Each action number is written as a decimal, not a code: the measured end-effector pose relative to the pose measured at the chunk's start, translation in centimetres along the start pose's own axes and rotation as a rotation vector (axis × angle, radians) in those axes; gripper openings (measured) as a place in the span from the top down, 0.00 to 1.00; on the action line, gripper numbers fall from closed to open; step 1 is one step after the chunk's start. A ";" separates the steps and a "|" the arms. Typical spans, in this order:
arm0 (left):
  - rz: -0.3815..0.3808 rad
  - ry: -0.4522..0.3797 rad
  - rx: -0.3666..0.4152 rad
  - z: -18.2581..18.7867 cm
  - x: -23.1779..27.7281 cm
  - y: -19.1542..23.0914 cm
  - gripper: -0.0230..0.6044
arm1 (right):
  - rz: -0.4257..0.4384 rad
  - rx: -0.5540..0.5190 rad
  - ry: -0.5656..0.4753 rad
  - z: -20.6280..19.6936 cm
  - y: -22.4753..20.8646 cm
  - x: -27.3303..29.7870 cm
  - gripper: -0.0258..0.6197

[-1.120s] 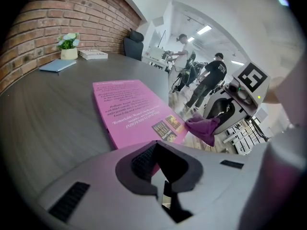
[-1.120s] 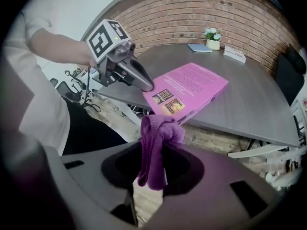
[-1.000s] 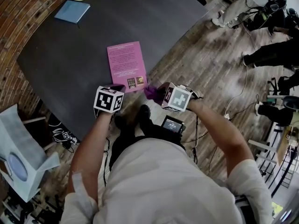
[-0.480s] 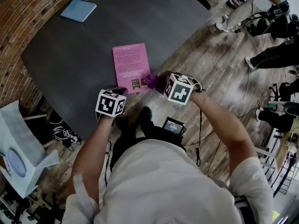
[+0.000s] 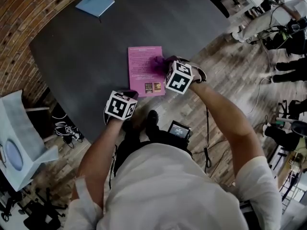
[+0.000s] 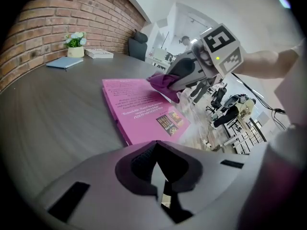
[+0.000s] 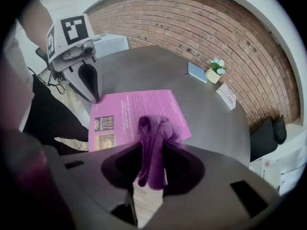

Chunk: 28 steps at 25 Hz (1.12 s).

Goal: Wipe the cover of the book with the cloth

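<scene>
The place reads as an office or studio workspace fitted out for recording. A long wall of exposed red brick (image 6: 62, 18) is seen behind a large dark table (image 5: 96, 47). At the table's far end a small potted plant (image 6: 74, 41), a blue notebook (image 5: 95, 4) and a pale book (image 6: 98, 54) are laid out. The floor (image 5: 225, 66) is laid with wood planks, and cables (image 5: 255, 91) are trailed across it. A black office chair (image 6: 137, 43) is set at the table's end. Beyond it, stands of equipment (image 6: 235, 111) are crowded together in a white-walled area, and other people (image 5: 268, 20) are seen along the side of the room.
</scene>
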State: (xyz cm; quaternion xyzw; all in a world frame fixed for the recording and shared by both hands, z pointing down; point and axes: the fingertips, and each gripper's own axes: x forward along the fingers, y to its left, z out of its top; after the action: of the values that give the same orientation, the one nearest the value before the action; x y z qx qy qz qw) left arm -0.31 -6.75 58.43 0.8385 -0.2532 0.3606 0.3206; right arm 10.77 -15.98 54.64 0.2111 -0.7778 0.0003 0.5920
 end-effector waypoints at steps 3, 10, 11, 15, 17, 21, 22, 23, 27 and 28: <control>0.000 0.005 -0.009 0.0 0.0 0.0 0.95 | -0.032 -0.032 0.010 1.1 -1.9 1.1 0.78; 0.012 0.002 -0.019 0.0 0.0 -0.1 0.95 | -0.085 -0.069 0.010 3.8 -6.0 2.8 0.78; 0.011 -0.001 -0.025 0.0 -0.1 -0.1 0.95 | -0.089 -0.074 0.013 4.1 -6.4 3.1 0.78; 0.022 -0.008 -0.032 0.1 -0.1 -0.2 0.95 | -0.099 -0.099 0.031 4.8 -7.8 4.3 0.78; 0.025 -0.011 -0.034 0.1 -0.1 -0.1 0.95 | -0.106 -0.121 0.045 5.1 -8.1 5.0 0.78; 0.021 -0.015 -0.038 -0.1 -0.1 0.1 0.95 | -0.115 -0.158 0.067 5.4 -7.8 6.2 0.78; 0.021 -0.015 -0.038 -0.1 -0.1 0.1 0.95 | -0.116 -0.165 0.071 5.4 -7.6 6.4 0.78; 0.023 -0.016 -0.039 -0.1 -0.1 0.2 0.95 | -0.118 -0.173 0.072 5.5 -7.5 6.5 0.79; 0.027 -0.022 -0.049 0.0 -0.1 0.3 0.95 | -0.123 -0.189 0.068 5.6 -6.9 6.6 0.79; 0.026 -0.022 -0.052 -0.1 -0.1 0.3 0.95 | -0.122 -0.189 0.067 5.5 -6.6 6.6 0.79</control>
State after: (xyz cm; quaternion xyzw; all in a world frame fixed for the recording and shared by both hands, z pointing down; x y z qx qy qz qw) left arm -0.59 -6.85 58.46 0.8304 -0.2769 0.3487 0.3349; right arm 6.55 -25.55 57.40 0.2011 -0.7400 -0.1020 0.6337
